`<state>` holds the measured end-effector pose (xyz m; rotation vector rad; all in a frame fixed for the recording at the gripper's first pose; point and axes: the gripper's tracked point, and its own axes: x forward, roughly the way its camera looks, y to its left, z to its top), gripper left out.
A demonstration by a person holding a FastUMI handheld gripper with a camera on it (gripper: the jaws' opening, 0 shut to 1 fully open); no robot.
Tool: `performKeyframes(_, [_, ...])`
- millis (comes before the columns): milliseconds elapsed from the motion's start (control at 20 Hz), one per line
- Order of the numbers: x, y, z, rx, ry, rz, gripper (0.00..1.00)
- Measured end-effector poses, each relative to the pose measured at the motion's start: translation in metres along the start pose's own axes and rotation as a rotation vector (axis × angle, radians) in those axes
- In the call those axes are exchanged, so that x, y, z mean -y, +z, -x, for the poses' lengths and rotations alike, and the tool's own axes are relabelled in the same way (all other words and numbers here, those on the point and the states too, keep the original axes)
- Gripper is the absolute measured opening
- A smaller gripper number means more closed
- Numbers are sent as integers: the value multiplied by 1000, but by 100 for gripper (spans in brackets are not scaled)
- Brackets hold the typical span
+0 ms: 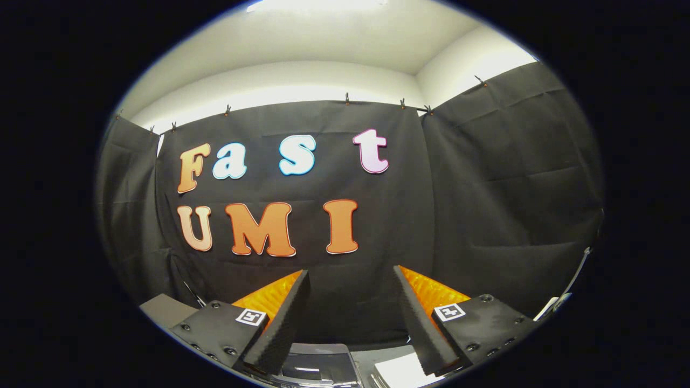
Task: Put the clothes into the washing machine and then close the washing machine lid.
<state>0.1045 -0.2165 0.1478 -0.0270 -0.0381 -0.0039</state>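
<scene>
My gripper (351,274) is held high and level, pointing at the black cloth wall of the booth. Its two fingers (285,318) stand wide apart, open, with nothing between them. Far below, between the finger bases, part of a grey appliance top (318,366) with a shiny panel shows; it may be the washing machine, but too little of it is visible to tell whether its lid is up or down. A white patch (401,373) lies beside it near the right finger; I cannot tell what it is. No clothes are seen.
The black cloth wall (474,205) hangs close ahead and wraps round both sides. A grey box corner (164,310) sits low on the left. A thin cable or rod (577,275) runs down on the right. White ceiling above.
</scene>
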Motion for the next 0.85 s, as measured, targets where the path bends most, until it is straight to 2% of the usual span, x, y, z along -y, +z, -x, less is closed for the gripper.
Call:
performKeyframes(450, [-13,-8,7,-21,15,10,98])
performKeyframes(850, [-36,-18,18,-44,-6,8,98])
